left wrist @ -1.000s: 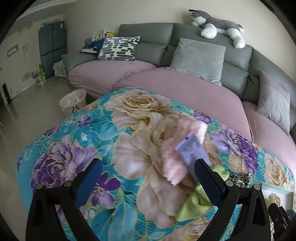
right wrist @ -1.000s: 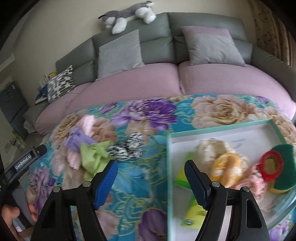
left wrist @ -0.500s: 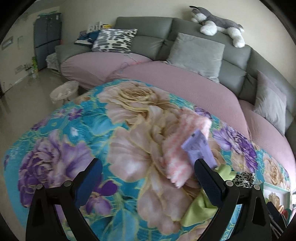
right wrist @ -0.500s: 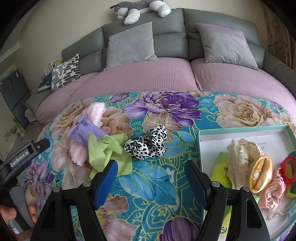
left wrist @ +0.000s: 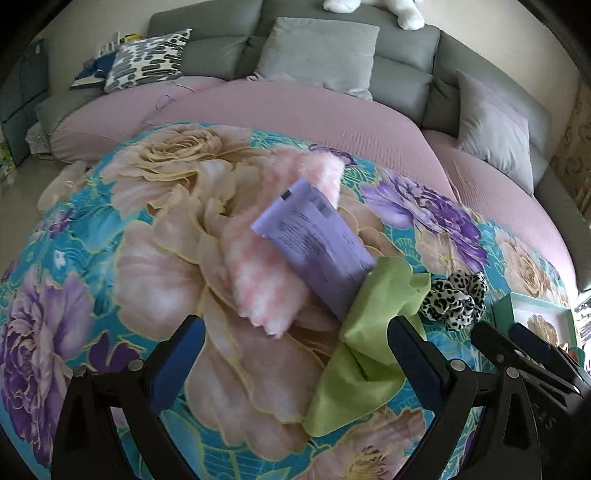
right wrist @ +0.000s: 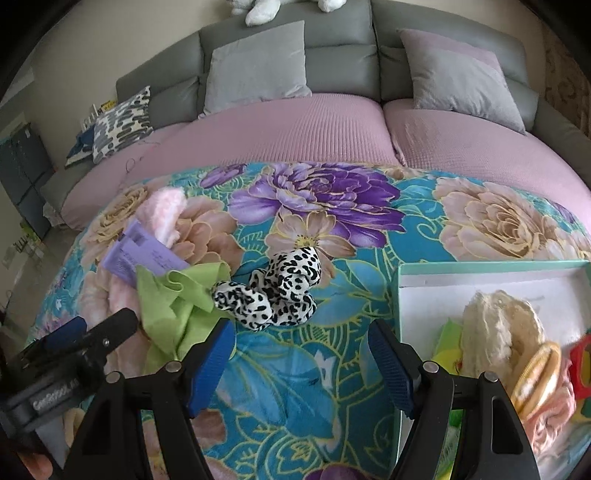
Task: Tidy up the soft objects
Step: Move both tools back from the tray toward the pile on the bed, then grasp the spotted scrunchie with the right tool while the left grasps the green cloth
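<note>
A fluffy pink-and-white cloth [left wrist: 266, 266] with a purple card label [left wrist: 317, 243] lies on the floral-covered table [left wrist: 110, 206], and a green cloth [left wrist: 369, 325] lies beside it. My left gripper [left wrist: 295, 354] is open and empty just short of them. A leopard-print scrunchie [right wrist: 275, 288] lies in the middle of the table, just ahead of my open, empty right gripper [right wrist: 301, 350]. The scrunchie also shows in the left wrist view [left wrist: 456, 299]. A teal-rimmed white tray [right wrist: 480, 264] at the right holds several soft items.
A sofa with a pink cover [right wrist: 295, 129] curves behind the table, with grey cushions [right wrist: 255, 70] and a plush toy [right wrist: 266, 7] on its back. The left gripper's body [right wrist: 62, 365] sits close to the right gripper's left side.
Both grippers have moved forward and lower toward the table. The pink cloth and green cloth now loom larger for the left, the scrunchie for the right. Nothing was picked up.
</note>
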Action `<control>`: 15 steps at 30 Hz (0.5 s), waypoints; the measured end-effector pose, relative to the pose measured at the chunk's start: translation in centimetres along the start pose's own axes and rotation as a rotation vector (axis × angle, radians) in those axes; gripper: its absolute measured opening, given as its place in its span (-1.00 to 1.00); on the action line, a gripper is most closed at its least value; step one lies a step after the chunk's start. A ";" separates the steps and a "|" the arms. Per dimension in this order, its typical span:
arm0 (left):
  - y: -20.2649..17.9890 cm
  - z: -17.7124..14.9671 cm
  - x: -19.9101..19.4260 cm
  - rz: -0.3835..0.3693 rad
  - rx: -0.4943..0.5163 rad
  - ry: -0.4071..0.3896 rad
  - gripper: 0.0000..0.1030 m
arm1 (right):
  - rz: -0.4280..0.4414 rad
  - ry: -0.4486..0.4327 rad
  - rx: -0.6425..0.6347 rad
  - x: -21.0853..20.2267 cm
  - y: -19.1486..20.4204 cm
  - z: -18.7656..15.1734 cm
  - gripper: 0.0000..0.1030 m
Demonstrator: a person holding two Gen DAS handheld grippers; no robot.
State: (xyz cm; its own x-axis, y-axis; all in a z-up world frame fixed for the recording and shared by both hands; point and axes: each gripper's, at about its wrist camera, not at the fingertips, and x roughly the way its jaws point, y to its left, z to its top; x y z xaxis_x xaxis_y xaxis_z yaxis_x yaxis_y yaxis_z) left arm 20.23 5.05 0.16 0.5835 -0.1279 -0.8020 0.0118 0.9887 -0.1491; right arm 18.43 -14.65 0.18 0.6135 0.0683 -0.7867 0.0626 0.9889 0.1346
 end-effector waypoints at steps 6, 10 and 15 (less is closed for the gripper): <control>0.2 0.1 0.5 -0.035 -0.005 0.021 0.79 | 0.037 0.029 -0.018 1.7 0.1 0.5 0.52; 0.5 0.3 0.5 -0.028 -0.012 0.020 0.79 | 0.051 0.033 -0.036 2.4 0.7 0.9 0.52; 0.6 0.4 0.7 -0.023 -0.007 0.026 0.79 | 0.057 0.044 -0.049 3.4 0.9 1.4 0.51</control>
State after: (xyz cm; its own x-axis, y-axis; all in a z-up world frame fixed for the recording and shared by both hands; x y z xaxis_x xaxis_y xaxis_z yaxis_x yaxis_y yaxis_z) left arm 20.96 5.56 -0.29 0.5622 -0.1522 -0.8128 0.0192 0.9850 -0.1712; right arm 21.67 -13.67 -1.51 0.5796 0.1297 -0.8046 -0.0111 0.9884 0.1513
